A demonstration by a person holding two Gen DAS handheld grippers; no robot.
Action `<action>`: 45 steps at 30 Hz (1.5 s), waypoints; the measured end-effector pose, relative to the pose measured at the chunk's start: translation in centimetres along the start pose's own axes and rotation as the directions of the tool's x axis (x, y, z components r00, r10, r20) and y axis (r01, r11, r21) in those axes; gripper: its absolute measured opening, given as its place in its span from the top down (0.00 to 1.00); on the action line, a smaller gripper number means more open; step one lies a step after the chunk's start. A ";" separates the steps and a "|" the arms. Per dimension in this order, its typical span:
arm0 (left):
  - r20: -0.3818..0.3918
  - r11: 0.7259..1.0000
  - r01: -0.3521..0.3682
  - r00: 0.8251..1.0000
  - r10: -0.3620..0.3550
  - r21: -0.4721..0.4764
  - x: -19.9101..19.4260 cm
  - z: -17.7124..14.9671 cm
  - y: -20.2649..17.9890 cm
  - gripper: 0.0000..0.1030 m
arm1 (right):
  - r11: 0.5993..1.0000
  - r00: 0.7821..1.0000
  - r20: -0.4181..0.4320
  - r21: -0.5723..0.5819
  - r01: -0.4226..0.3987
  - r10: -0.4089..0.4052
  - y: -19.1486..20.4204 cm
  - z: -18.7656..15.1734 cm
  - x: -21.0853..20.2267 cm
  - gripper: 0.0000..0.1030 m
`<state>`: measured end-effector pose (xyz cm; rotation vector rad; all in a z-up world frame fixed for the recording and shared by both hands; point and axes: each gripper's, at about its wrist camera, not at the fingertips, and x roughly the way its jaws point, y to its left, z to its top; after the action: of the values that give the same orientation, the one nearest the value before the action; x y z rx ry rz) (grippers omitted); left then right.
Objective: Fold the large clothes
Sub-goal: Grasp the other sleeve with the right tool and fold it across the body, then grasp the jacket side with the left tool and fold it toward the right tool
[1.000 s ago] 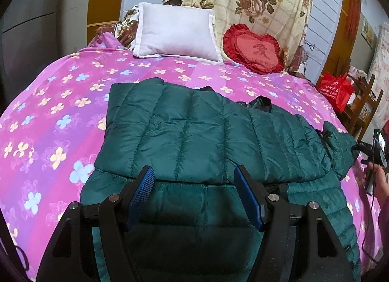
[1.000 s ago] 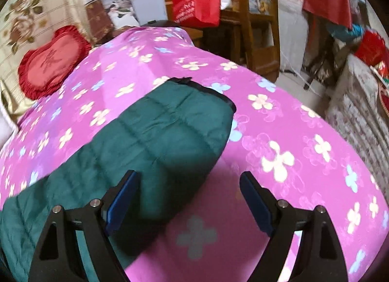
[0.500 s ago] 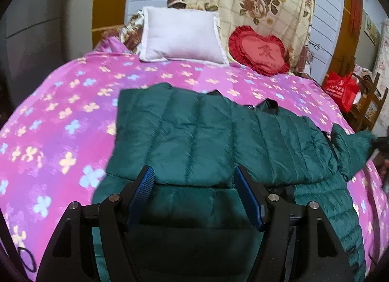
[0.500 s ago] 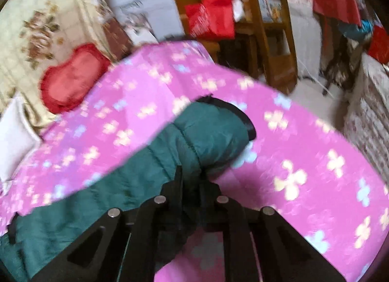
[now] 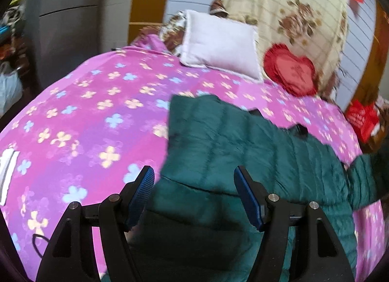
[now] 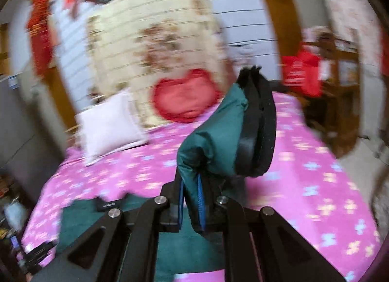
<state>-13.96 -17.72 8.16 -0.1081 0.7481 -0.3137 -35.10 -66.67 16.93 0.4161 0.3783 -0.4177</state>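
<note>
A dark green quilted jacket (image 5: 243, 146) lies partly folded on the pink flowered bed (image 5: 97, 112). My left gripper (image 5: 194, 194) is open and empty, hovering over the jacket's near left edge. My right gripper (image 6: 192, 199) is shut on the jacket's green sleeve (image 6: 216, 136), held up off the bed with its black cuff (image 6: 257, 124) standing above the fingers. The rest of the jacket (image 6: 102, 218) lies below in the right wrist view. The lifted sleeve also shows at the right edge of the left wrist view (image 5: 364, 175).
A white pillow (image 5: 218, 41) and a red heart cushion (image 5: 291, 70) lie at the bed's head, against a floral blanket (image 5: 291, 10). A red bag (image 5: 362, 116) and wooden shelves (image 6: 340, 68) stand beside the bed on the right. A grey cabinet (image 5: 68, 14) stands on the left.
My right gripper closed on the sleeve end and lifted it off the bed, swinging toward the bed's head. My left gripper stayed open and shifted left.
</note>
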 end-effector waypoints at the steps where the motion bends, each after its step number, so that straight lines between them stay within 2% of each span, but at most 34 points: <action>1: 0.009 1.000 -0.005 1.000 0.005 -0.014 -0.3 0.3 0.6 0.51 | 0.999 0.999 -0.018 -0.017 -0.050 0.050 2.3 -0.1 0.3 0.90; 4: 0.014 0.999 -0.001 1.000 0.002 -0.044 -0.5 0.7 1.7 0.51 | 0.981 0.980 -0.081 -0.051 -0.185 0.181 8.6 -1.0 1.8 0.90; 7: 0.014 0.998 -0.008 1.000 0.009 -0.065 -0.5 1.0 2.6 0.51 | 0.946 0.938 -0.176 -0.082 -0.315 0.297 15.6 -3.3 4.9 0.90; 10: 0.012 0.997 -0.011 1.000 0.012 -0.079 -0.3 1.3 3.3 0.51 | 0.915 0.897 -0.260 -0.096 -0.393 0.358 21.8 -6.4 8.3 0.90; 15: -0.006 0.993 0.006 1.000 -0.006 -0.115 0.3 1.7 4.1 0.51 | 0.882 0.835 -0.380 -0.093 -0.461 0.397 29.7 -12.8 14.3 0.90; 17: 0.000 0.992 0.029 1.000 -0.030 -0.123 0.5 2.0 4.2 0.51 | 0.872 0.797 -0.447 -0.072 -0.484 0.406 32.1 -16.0 17.1 0.83; 19: 0.007 0.989 0.059 0.998 -0.058 -0.133 0.5 2.2 4.2 0.51 | 0.873 0.761 -0.517 -0.053 -0.485 0.391 32.9 -18.8 19.1 0.66; 21: 0.008 0.980 0.121 0.993 -0.122 -0.158 0.5 2.3 4.2 0.51 | 0.863 0.720 -0.563 -0.025 -0.505 0.405 32.6 -20.4 19.8 0.64; 22: 0.011 0.971 0.163 0.986 -0.164 -0.173 0.6 2.3 4.1 0.51 | 0.854 0.711 -0.565 -0.020 -0.519 0.419 32.2 -20.6 19.3 0.60; 23: 0.020 0.959 0.216 0.976 -0.216 -0.185 0.6 2.3 4.0 0.51 | 0.853 0.718 -0.554 -0.028 -0.522 0.421 31.6 -20.4 18.6 0.56; 25: 0.034 0.941 0.280 0.960 -0.278 -0.188 0.8 2.3 3.3 0.42 | 0.858 0.753 -0.507 -0.048 -0.511 0.420 29.6 -19.0 16.5 0.40; 26: 0.035 0.939 0.294 0.956 -0.293 -0.179 0.9 2.4 2.7 0.41 | 0.862 0.766 -0.486 -0.051 -0.505 0.420 28.6 -18.4 15.6 0.38; 28: 0.029 0.949 0.283 0.959 -0.282 -0.140 1.5 2.7 1.3 0.41 | 0.879 0.807 -0.438 -0.073 -0.471 0.396 25.6 -17.2 13.2 0.35; 29: 0.017 0.961 0.252 0.968 -0.252 -0.110 2.1 3.0 0.4 0.41 | 0.889 0.822 -0.428 -0.086 -0.450 0.375 24.5 -16.4 12.2 0.35; 31: -0.020 0.972 0.220 0.975 -0.222 -0.079 3.3 3.2 -0.8 0.41 | 0.917 0.870 -0.395 -0.140 -0.373 0.294 21.6 -15.2 10.2 0.34; 32: -0.047 0.977 0.200 0.978 -0.203 -0.069 4.2 3.2 -1.4 0.41 | 0.925 0.884 -0.384 -0.157 -0.347 0.267 20.6 -14.8 9.7 0.33; 34: -0.078 0.983 0.173 0.981 -0.178 -0.060 5.7 3.2 -2.0 0.52 | 0.942 0.913 -0.358 -0.191 -0.277 0.196 17.5 -13.9 8.4 0.32; 35: -0.094 0.985 0.159 0.982 -0.165 -0.063 6.4 3.1 -2.0 0.71 | 0.949 0.923 -0.346 -0.197 -0.248 0.169 16.1 -13.5 7.9 0.32; 36: -0.120 0.988 0.142 0.982 -0.149 -0.068 7.1 3.0 -1.9 0.79 | 0.957 0.933 -0.330 -0.193 -0.216 0.144 14.7 -13.2 7.4 0.32; 39: -0.136 0.981 0.176 0.973 -0.186 -0.080 7.4 2.4 -1.6 0.92 | 0.971 0.945 -0.314 -0.179 -0.156 0.094 12.5 -12.6 7.7 0.32; 45: -0.143 0.996 0.089 0.986 -0.087 0.010 5.3 1.2 -2.7 0.96 | 0.970 0.935 -0.347 -0.194 -0.143 0.069 13.7 -14.4 12.6 0.32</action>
<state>-10.13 -21.98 6.11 -0.1037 0.8842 -0.4147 -21.90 -52.51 3.47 0.2921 0.7262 -0.1934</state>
